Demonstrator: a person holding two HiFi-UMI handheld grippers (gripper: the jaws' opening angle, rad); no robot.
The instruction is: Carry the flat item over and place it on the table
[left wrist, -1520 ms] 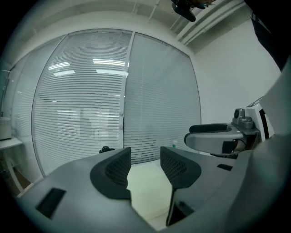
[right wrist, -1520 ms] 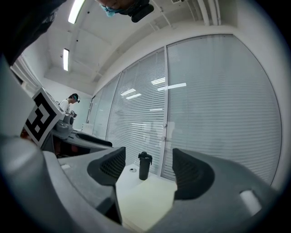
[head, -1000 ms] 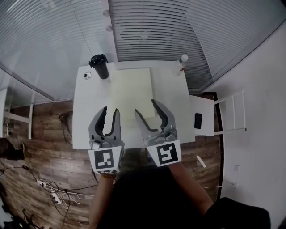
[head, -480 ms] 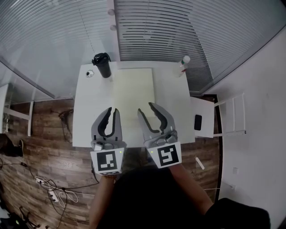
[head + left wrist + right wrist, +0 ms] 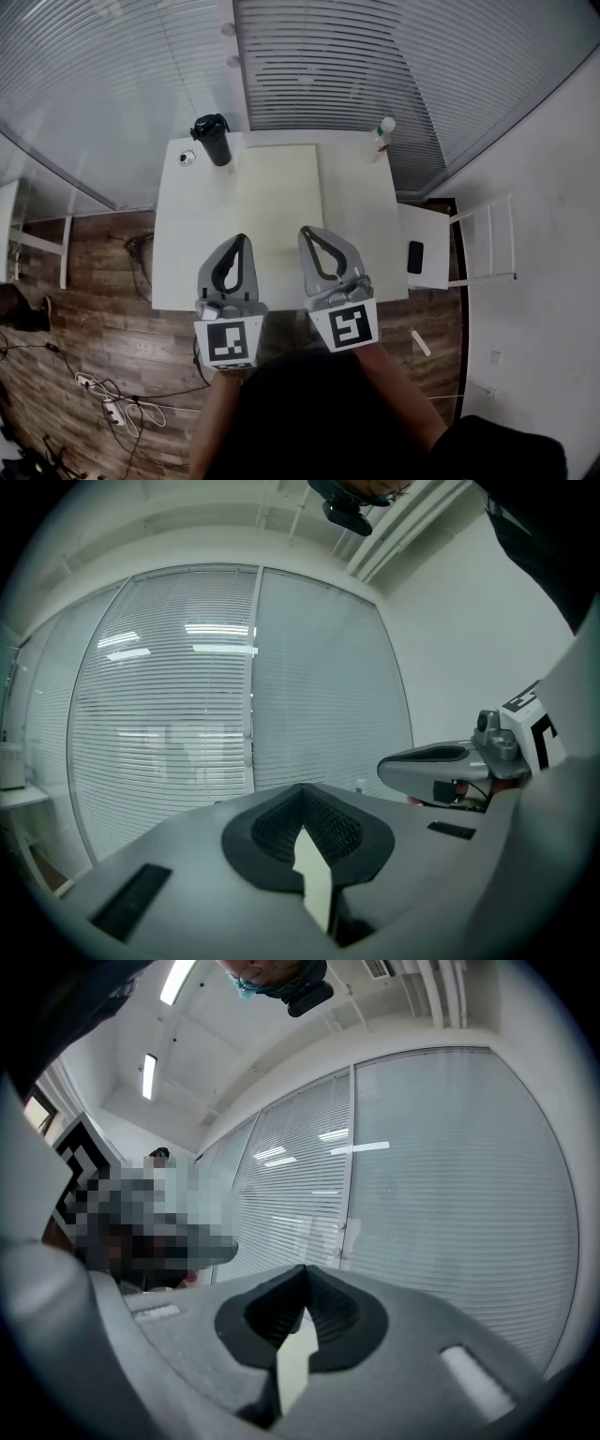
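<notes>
the flat item (image 5: 277,192), a pale cream sheet, lies flat down the middle of the white table (image 5: 183,234), its far edge close to the table's far edge. its near end sits under the tips of both hand-held grippers: the left gripper (image 5: 242,237) points over the sheet's near left part, the right gripper (image 5: 304,230) over its near right part, the two side by side and a little apart. whether the tips touch the sheet cannot be told. both grippers' jaws have just been closing and stand together, tip against tip, with nothing pinched between the pads; in each gripper view a sliver of cream shows through the gap behind the met tips. a black tumbler (image 5: 211,139) stands just beside the sheet's far left corner, a bottle (image 5: 379,139) apart from its far right corner, both near the blinds (image 5: 328,66)
</notes>
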